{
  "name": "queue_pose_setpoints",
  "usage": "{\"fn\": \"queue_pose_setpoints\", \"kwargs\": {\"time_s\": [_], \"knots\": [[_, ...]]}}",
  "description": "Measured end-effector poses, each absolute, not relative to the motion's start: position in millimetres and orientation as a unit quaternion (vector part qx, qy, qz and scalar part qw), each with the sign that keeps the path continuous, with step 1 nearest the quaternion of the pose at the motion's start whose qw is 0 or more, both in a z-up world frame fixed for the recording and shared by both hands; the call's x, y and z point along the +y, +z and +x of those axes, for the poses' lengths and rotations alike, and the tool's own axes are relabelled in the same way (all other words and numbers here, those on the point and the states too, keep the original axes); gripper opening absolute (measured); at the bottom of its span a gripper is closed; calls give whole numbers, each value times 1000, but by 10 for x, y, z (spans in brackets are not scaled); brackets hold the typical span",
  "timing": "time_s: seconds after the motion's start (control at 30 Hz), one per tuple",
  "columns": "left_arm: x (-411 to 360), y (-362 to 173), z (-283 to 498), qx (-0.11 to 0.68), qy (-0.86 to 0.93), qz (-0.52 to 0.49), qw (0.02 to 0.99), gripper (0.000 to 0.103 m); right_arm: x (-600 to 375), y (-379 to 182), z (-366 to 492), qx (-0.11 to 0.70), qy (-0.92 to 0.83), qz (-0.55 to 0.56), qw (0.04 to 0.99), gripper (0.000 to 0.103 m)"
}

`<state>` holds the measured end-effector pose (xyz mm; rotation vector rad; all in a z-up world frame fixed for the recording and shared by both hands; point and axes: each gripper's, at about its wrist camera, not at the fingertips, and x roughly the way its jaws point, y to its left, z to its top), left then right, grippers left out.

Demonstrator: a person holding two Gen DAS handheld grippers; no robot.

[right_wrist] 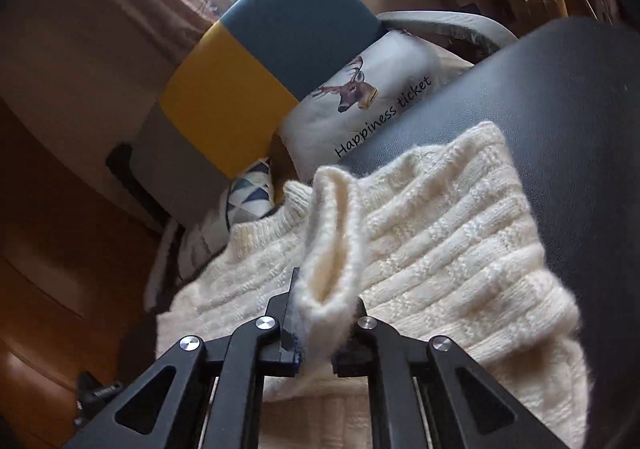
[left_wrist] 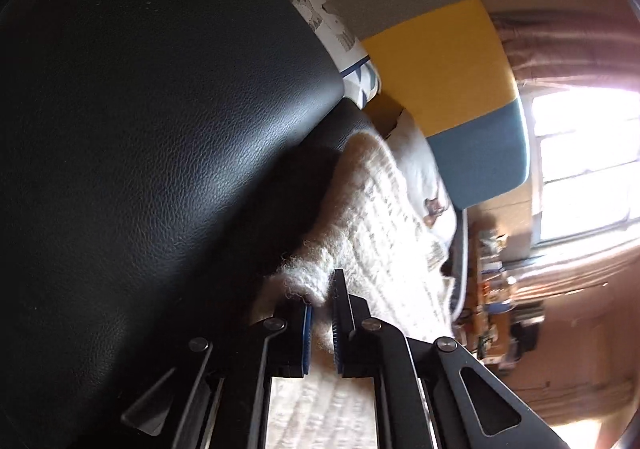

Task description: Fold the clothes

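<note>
A cream cable-knit sweater (right_wrist: 440, 233) lies spread over a black leather seat (right_wrist: 560, 121). My right gripper (right_wrist: 320, 313) is shut on a ribbed cuff of the sweater, and the cuff (right_wrist: 332, 225) stands up as a loop above the fingers. In the left wrist view the same sweater (left_wrist: 384, 217) stretches away along the black leather (left_wrist: 160, 129). There my left gripper (left_wrist: 322, 301) is shut on a fuzzy edge of the knit, which bunches between the blue pads (left_wrist: 307, 333).
A chair back in grey, yellow and teal (right_wrist: 248, 61) rises behind the seat. A white deer-print cushion (right_wrist: 360, 97) and a triangle-patterned cushion (right_wrist: 252, 197) lean against it. A bright window (left_wrist: 588, 165) and cluttered shelves (left_wrist: 492, 289) lie beyond. Wooden floor (right_wrist: 48, 249) shows at left.
</note>
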<state>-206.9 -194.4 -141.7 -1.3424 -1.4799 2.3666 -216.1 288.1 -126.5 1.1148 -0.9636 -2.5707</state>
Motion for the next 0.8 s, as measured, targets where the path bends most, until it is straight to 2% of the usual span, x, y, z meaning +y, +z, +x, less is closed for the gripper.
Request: {"fn": "queue_pose_setpoints", "kwargs": {"time_s": [0.2, 0.23, 0.4, 0.6, 0.73, 0.8], "knots": [[-2006, -1476, -2022, -481, 759, -437, 30, 8, 3207, -1714, -2208, -441, -806, 384, 90, 13], [-2021, -1471, -2013, -480, 760, -437, 32, 8, 3226, -1683, -2222, -440, -809, 380, 88, 13], [-1995, -1362, -2046, -464, 781, -417, 40, 8, 3148, -1285, -2320, -355, -860, 355, 90, 10], [-2070, -1437, -2070, -477, 757, -443, 53, 12, 3189, -1470, -2501, -305, -856, 414, 51, 10], [-2131, -1260, -1964, -462, 762, -449, 64, 18, 3309, -1426, -2372, -318, -857, 403, 49, 16], [-2167, -1070, -1888, -431, 788, -436, 61, 18, 3366, -1273, -2272, -296, -874, 383, 28, 20]]}}
